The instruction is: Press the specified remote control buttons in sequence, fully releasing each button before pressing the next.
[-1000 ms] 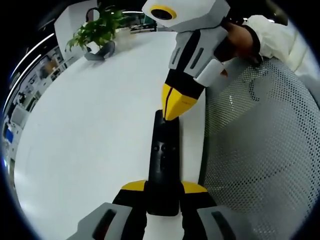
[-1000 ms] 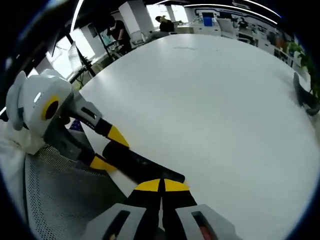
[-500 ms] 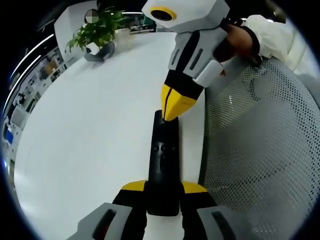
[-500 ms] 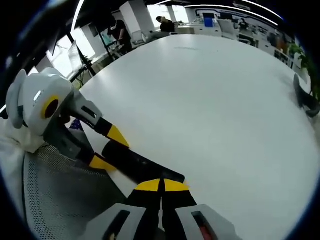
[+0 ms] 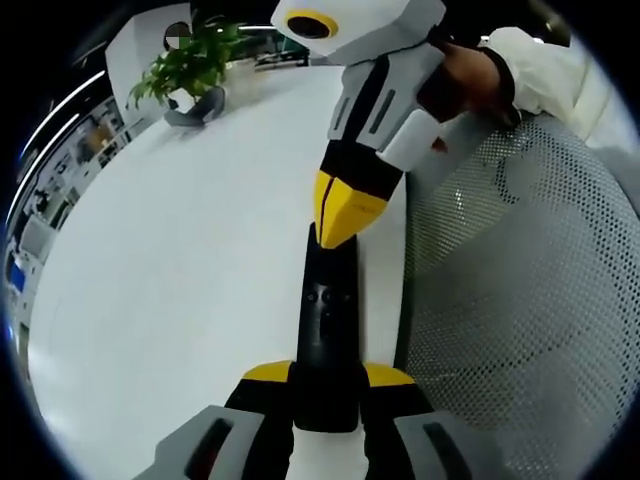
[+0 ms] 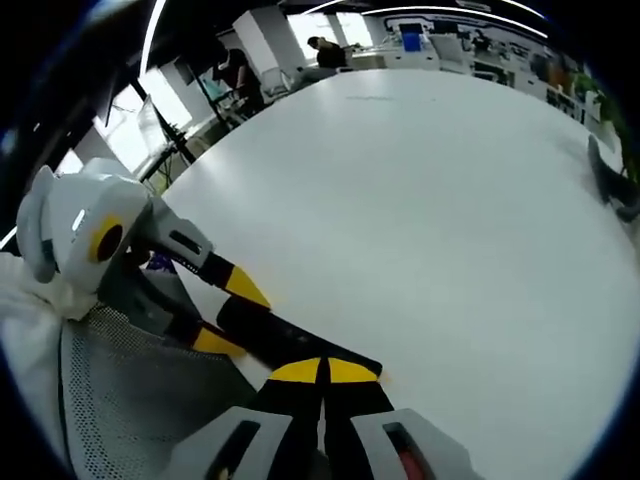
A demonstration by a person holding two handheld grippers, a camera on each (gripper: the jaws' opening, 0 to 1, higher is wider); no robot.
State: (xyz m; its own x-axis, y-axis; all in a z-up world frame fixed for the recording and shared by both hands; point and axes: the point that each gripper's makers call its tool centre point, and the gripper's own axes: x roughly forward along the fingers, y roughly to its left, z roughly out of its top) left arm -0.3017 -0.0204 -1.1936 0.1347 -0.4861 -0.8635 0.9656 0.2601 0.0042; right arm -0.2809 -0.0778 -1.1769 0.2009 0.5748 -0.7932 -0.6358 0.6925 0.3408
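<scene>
A black remote point(image 5: 328, 320) lies lengthwise over the white table point(image 5: 180, 260), its near end clamped between the yellow-tipped jaws of my left gripper point(image 5: 328, 375). My right gripper point(image 5: 335, 235) comes down from the top of the left gripper view with its jaws shut together, and its yellow tip meets the remote's far end. In the right gripper view, my right gripper point(image 6: 322, 372) is shut and empty, its tip at the end of the remote point(image 6: 285, 338). There the left gripper point(image 6: 232, 316) holds the remote from the left.
A grey mesh chair back point(image 5: 520, 300) stands close on the right of the remote, and a person's white sleeve point(image 5: 545, 70) is above it. A potted plant point(image 5: 195, 60) sits at the table's far end. Office desks and people show beyond the table point(image 6: 330, 45).
The right gripper has tilted and shifted slightly to the left, its tip staying at the remote's far end. The left gripper and the remote have not moved.
</scene>
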